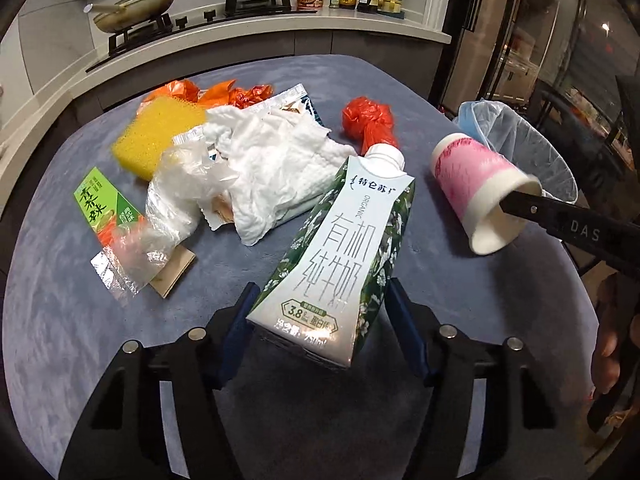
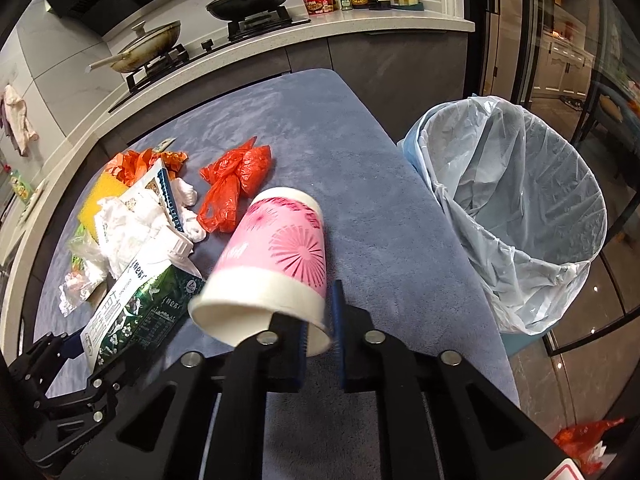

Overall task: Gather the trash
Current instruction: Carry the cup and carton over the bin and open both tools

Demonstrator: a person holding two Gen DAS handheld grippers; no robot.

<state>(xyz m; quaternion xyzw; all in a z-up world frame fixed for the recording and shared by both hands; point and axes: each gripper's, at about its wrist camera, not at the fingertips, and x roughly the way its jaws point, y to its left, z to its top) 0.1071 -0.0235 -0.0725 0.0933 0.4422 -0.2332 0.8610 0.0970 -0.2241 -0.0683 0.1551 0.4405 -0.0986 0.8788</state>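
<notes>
A green-and-white milk carton [image 1: 340, 240] stands tilted between the blue pads of my left gripper [image 1: 322, 320], which is shut on its base; the right wrist view shows the carton [image 2: 136, 296] at lower left. My right gripper [image 2: 320, 332] is shut on the rim of a pink-and-white paper cup [image 2: 276, 256], one finger inside the mouth and one outside. From the left wrist view the cup [image 1: 476, 184] hangs tipped on that finger. A bin with a pale liner [image 2: 500, 280] stands beside the table's right edge.
Loose trash lies on the blue-grey table cloth [image 1: 400, 80]: white paper towel [image 1: 276, 160], yellow sponge [image 1: 156, 128], red bag [image 1: 368, 120], green packet [image 1: 100, 204], clear plastic [image 1: 176, 196], orange wrappers [image 1: 224, 92]. A kitchen counter [image 2: 360, 28] with pans and bottles runs behind.
</notes>
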